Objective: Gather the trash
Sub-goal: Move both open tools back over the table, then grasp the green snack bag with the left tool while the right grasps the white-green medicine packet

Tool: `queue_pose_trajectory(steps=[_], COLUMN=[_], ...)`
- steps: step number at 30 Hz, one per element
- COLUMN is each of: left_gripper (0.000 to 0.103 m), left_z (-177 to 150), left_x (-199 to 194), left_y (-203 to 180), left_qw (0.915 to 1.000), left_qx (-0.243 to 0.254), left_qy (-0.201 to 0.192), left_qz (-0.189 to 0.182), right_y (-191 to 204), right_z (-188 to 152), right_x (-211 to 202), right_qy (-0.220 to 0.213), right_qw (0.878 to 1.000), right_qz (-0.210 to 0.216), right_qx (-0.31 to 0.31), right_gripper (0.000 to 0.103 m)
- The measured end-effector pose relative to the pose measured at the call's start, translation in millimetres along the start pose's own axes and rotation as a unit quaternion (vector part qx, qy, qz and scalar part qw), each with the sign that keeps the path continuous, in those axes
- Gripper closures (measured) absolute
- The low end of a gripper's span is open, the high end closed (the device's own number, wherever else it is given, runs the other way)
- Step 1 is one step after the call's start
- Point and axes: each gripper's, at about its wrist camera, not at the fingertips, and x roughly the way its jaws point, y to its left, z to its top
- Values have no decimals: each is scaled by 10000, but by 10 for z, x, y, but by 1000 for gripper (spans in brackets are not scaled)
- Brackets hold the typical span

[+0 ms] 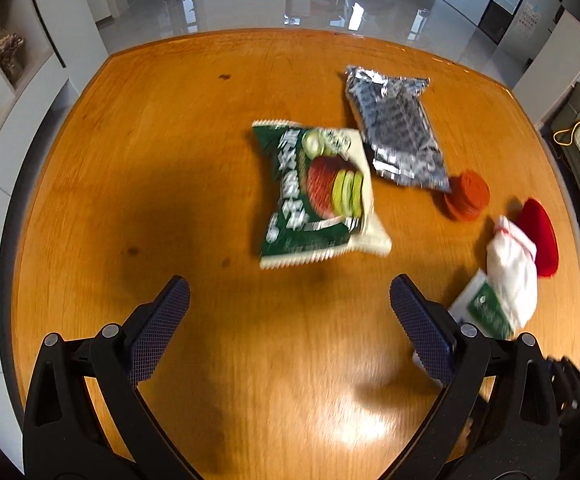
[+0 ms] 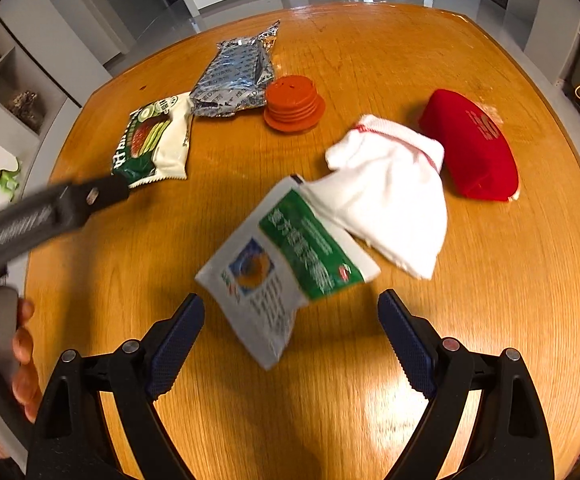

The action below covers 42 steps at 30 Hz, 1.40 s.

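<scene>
Lying on your wooden tabletop [image 2: 490, 300], item by item:

- Snack bag [image 1: 317, 192] (green and cream, sliced-fruit picture): flat near the middle, straight ahead of your left tongs [image 1: 290, 308]. Nothing is between the left fingers, which stand wide apart above bare wood.
- Foil wrapper [image 1: 397, 128] (silver, crinkled): behind the snack bag, its near left edge just beside the bag's far corner.
- Orange lid [image 2: 294, 104] (ribbed, round): touching the foil wrapper's right-hand corner.
- White cloth [image 2: 390, 192] (red stitching along one hem): bunched, between the orange lid and the red pouch [image 2: 470, 144], close against the pouch.
- Sachet [image 2: 281, 268] (white and green, printed text): directly ahead of your right tongs [image 2: 290, 336], its far corner tucked under or against the white cloth; its near end reaches down between the fingertips. The right fingers are spread wide and touch nothing.

In the right wrist view, your left tongs show as a dark blurred bar at the left edge, reaching toward the snack bag's near end; your left hand [image 2: 21, 356] grips the handle below. Both views are motion-blurred.
</scene>
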Motion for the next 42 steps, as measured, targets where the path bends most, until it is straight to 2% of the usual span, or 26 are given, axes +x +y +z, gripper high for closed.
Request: queue_pose_trajectory(steps=[4, 6, 10, 11, 13, 14, 15, 22, 31, 42], left_gripper=[6, 6, 7, 14, 26, 34, 37, 40, 41, 42], left_z=[235, 337, 407, 406, 400, 394, 394, 347, 308, -289], left_x=[200, 310, 408, 424, 480, 504, 513, 488, 438, -166], left_y=[-116, -193, -257, -254, -225, -205, -187, -172, -120, 166], left_qw=[9999, 9997, 9987, 9985, 9990, 9996, 9998, 9998, 9996, 9994], left_qx=[64, 97, 261, 274, 289, 216, 159, 175, 197, 280], left_qy=[50, 100, 20, 0, 79, 123, 150, 137, 173, -91], left_qz=[91, 184, 428, 467, 341, 149, 31, 27, -121, -184], right_y=[62, 113, 135, 143, 148, 141, 175, 209, 262, 299], right_z=[38, 53, 66, 65, 69, 59, 58, 5, -286, -691], right_x=[60, 76, 71, 68, 65, 49, 42, -18, -168, -449], right_qy=[36, -25, -50, -41, -22, -30, -14, 26, 40, 0], right_qw=[9997, 9988, 9985, 9985, 9987, 9989, 9990, 9988, 9979, 9975], right_qz=[-172, -351, -301, -263, -227, -139, -77, -64, -13, 19], right_qx=[-153, -341, -458, -481, -451, -447, -451, -493, -652, -704], right_gripper=[21, 30, 38, 44, 47, 59, 64, 71, 77, 85])
